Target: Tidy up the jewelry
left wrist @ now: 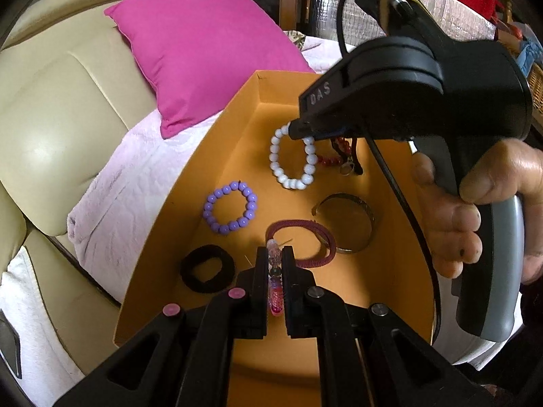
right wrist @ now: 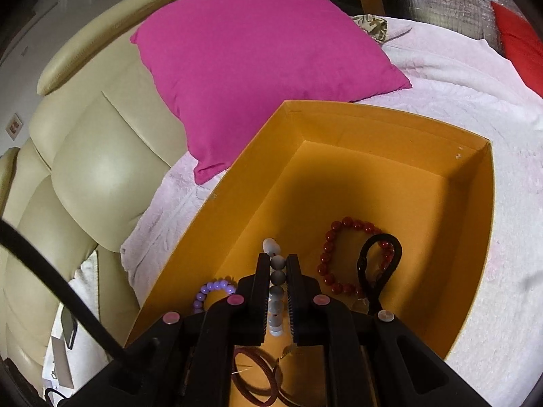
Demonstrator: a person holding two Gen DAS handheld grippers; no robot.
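A pink-and-clear glass bead bracelet (left wrist: 275,283) is clamped in the left gripper (left wrist: 274,254); a white round-bead bracelet (left wrist: 292,161) is gripped by the right gripper (right wrist: 278,264), both w/in the orange cardboard box (right wrist: 380,125). Also held inside: purple bead bracelet (left wrist: 230,212), black fabric scrunchie (left wrist: 207,269), maroon coil band (left wrist: 305,244), metal bangle (left wrist: 346,222), red bead bracelet (right wrist: 342,254).

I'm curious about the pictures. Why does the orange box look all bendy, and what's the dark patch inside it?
Both wrist views: the fisheye lens bows the orange box edges and darkens the corners. Right wrist view: the dark patch is a shadow on the box floor beyond the right gripper, which holds the white bead bracelet.
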